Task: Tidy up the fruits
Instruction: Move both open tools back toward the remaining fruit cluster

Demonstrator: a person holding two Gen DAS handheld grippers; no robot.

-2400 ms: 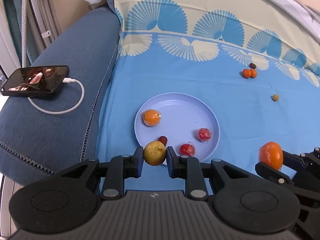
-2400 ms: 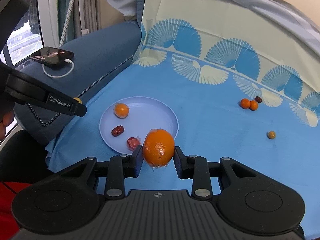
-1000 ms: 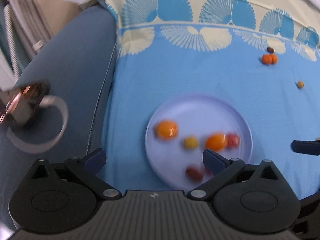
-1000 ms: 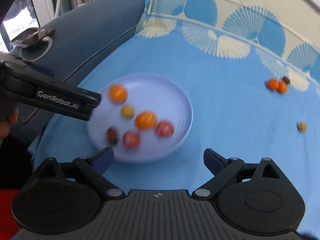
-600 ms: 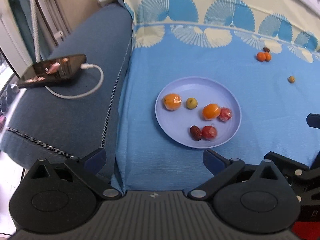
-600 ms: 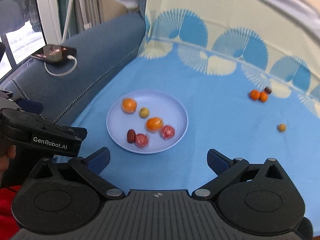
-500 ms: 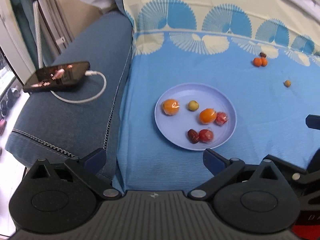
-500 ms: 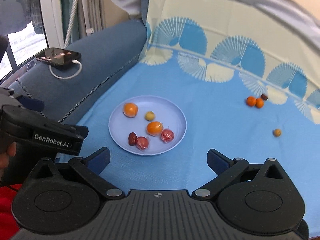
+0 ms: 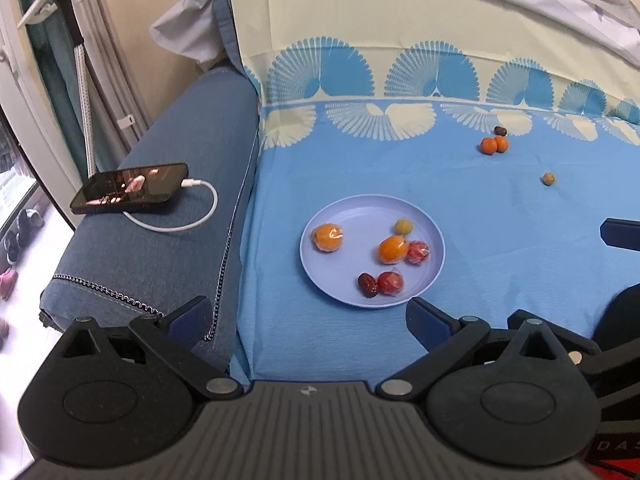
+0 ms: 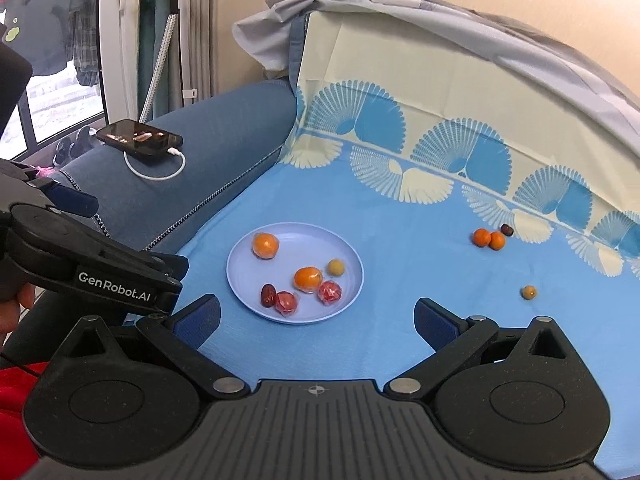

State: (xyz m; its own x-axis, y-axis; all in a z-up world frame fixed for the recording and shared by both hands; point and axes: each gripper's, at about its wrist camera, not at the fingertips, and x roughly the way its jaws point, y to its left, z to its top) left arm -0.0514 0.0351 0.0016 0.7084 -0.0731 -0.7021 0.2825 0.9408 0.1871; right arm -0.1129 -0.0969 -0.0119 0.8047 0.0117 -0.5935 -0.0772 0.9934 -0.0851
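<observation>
1. Both tools are empty: the left gripper (image 9: 307,322) has its jaws spread wide above the near edge of the blue cloth (image 9: 500,220), and the right gripper (image 10: 318,318) stands equally wide, nothing between its blue-padded fingers (image 10: 198,316).
2. Seen from the right wrist view, the side of the left gripper carries white lettering that reads "GenRobot.AI" (image 10: 114,291); in the left wrist view a red patch at the lower right corner shows part of a word, "DAS" (image 9: 618,445), the rest cut off.
3. On the cloth sits a pale blue plate (image 9: 344,208) holding six fruits: a wrapped orange (image 9: 327,237) at its left, a small yellow-green fruit (image 9: 403,226) toward the far side, a second orange fruit (image 9: 392,249) near the middle touching a wrapped red fruit (image 9: 418,251), and at the near rim a dark red date (image 9: 367,284) beside another wrapped red fruit (image 9: 390,283).
4. Well apart from the plate, toward the far right, lie two small oranges (image 9: 494,145) touching each other, a dark fruit (image 9: 500,131) just behind them, and a lone small yellowish fruit (image 9: 548,178) nearer.
5. A black smartphone (image 9: 130,193) with a white charging cable (image 9: 188,216) plugged in rests on the blue sofa armrest (image 9: 168,252) to the left.
</observation>
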